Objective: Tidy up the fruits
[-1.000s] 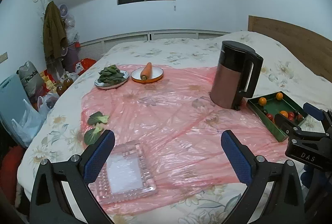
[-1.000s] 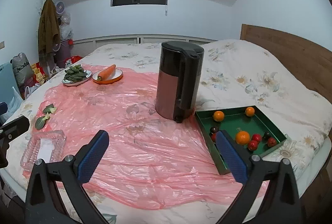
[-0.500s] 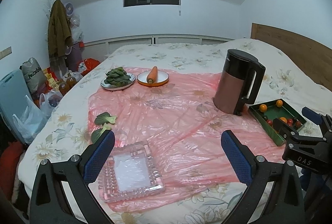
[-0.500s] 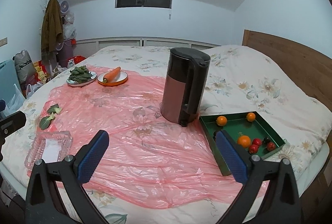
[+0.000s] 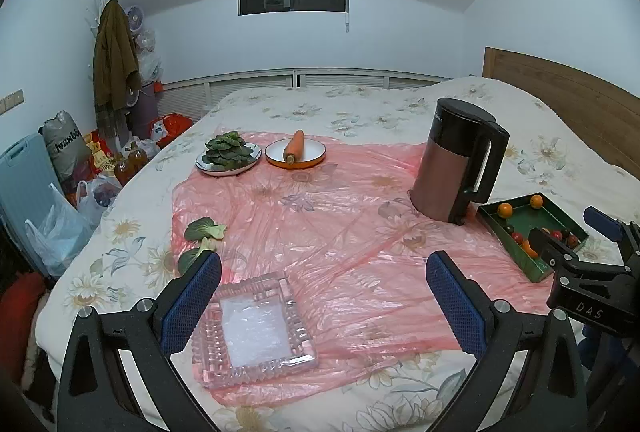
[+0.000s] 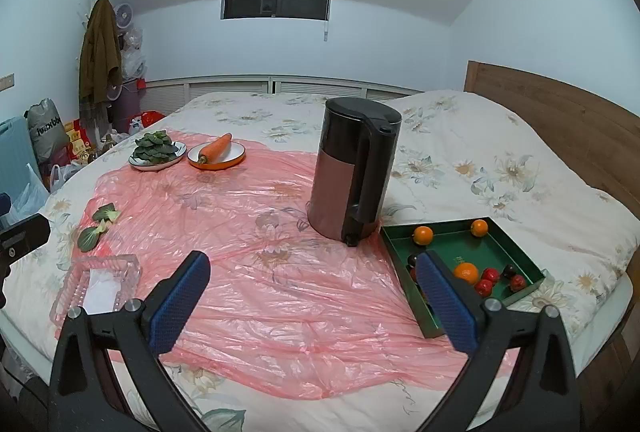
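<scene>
Fruits (image 6: 466, 272) fill green tray (image 6: 520, 252) (both grippers agape).

In the right wrist view, the right gripper's blue pad (image 6: 446, 302) covered part of the green tray (image 6: 516, 256) and some fruit. The left gripper (image 6: 20, 238) was cut off by the edge. The dark fruits (image 6: 509, 270) were too small to identify.

Pink plastic sheet (image 6: 280, 272); cream floral bedspread (image 6: 480, 167); green tray (image 6: 472, 252); orange carrot (image 6: 216, 148); blue claw pads (image 6: 180, 302).
</scene>
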`<state>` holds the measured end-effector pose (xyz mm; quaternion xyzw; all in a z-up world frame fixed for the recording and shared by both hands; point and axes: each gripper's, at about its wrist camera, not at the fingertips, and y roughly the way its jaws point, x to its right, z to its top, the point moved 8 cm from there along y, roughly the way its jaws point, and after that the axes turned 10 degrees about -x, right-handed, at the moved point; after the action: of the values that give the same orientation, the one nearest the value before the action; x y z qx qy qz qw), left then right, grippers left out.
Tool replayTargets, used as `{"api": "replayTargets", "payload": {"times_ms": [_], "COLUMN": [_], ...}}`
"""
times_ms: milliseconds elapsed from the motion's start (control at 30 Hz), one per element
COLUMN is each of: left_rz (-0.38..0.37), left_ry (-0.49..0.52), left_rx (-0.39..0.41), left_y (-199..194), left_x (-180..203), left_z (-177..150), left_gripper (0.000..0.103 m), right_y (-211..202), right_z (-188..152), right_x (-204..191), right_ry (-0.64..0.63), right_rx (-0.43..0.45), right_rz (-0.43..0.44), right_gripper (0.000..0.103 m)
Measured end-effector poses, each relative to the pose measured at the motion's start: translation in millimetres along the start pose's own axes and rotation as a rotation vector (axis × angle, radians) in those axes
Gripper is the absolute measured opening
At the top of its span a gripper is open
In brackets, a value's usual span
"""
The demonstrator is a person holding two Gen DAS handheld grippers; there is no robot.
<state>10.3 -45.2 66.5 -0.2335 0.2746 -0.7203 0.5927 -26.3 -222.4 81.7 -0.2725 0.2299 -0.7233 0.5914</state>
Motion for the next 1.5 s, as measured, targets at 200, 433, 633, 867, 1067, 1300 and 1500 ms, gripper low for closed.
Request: {"api": "replayTargets", "payload": {"times_ms": [200, 433, 633, 867, 1067, 1300, 1500], "left_rz": [-0.003, -0.007, -0.013, -0.017, -0.018, -0.019, -0.018], "left_ry": [-0.004, -0.012, -0.018, -0.017, -0.016, -0.011, -0.013], "left_rx": [-0.001, -0.006, -0.015, -0.023, -0.022, -0.027, -0.031], "left_y": [-3, -2, 0, 3, 4, 4, 7], "left_x": [0, -2, -5, -5, -5, -5, -6], "left_z": [-1, -3, -6, -9, -9, -11, -13], "left_gripper": [0.101, 0.101, 0.101, 0.101, 0.101, 0.101, 0.101], "right_y": [-1, -3, -3, 0, 3, 6, 7], "right_z": [0, -1, -3, -5, -8, -10, -11], "right_x": [0, 0, -2, -3, -3, -3, -2], "right_ry": [0.0, -0.005, -0.012, -0.016, -0.016, -0.016, -0.017], "right_rx": [-0.001, -0.004, -0.01, -0.015, -0.024, -0.032, -0.034], "right_rz": [0.0, -0.003, 0.0, -0.001, -0.002, -0.006, -0.008], "right_gripper": [0.103, 0.103, 0.103, 0.103, 0.103, 0.103, 0.103]}}
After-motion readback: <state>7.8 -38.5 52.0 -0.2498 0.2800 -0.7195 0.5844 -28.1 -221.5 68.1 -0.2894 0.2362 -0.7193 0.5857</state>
